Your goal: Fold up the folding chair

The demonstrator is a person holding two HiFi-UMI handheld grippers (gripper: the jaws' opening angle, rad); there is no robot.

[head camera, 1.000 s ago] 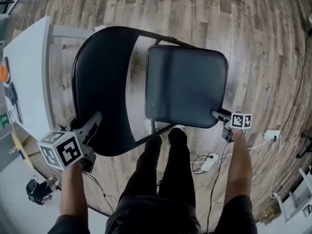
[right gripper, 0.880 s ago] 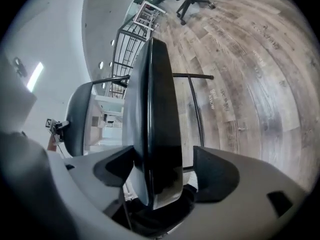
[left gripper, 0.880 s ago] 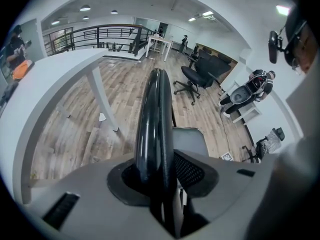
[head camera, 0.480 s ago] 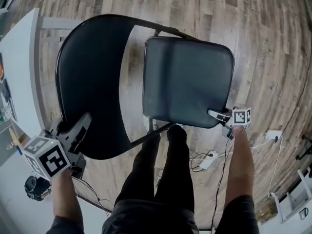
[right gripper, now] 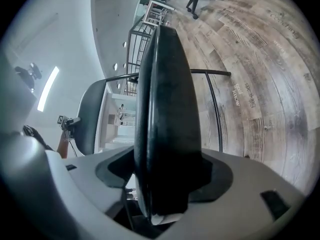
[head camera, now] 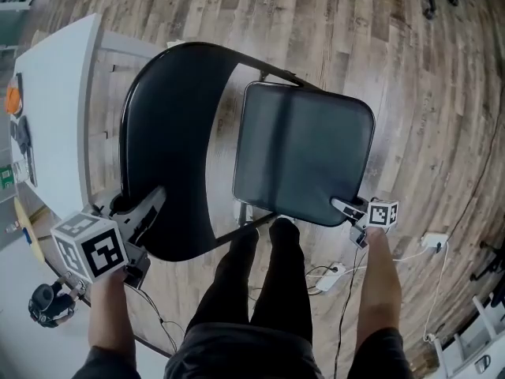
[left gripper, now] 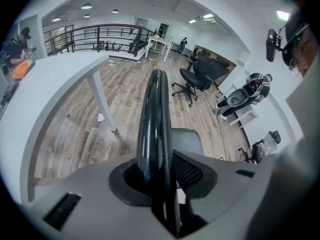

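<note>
The left gripper [head camera: 134, 204] has its jaws narrowed onto the rim of the black backrest [head camera: 170, 156] of the folding chair [head camera: 237, 144], having just been closing on it, and the curved rim runs from between the pads straight out ahead of the jaws. The right gripper [head camera: 345, 207] has its jaws set wide around the near corner of the padded seat [head camera: 304, 152], closing a little with that edge filling the gap between them. The seat stretches away beyond those jaws, above the wooden floor [head camera: 426, 117], with the backrest off to their left.
</note>
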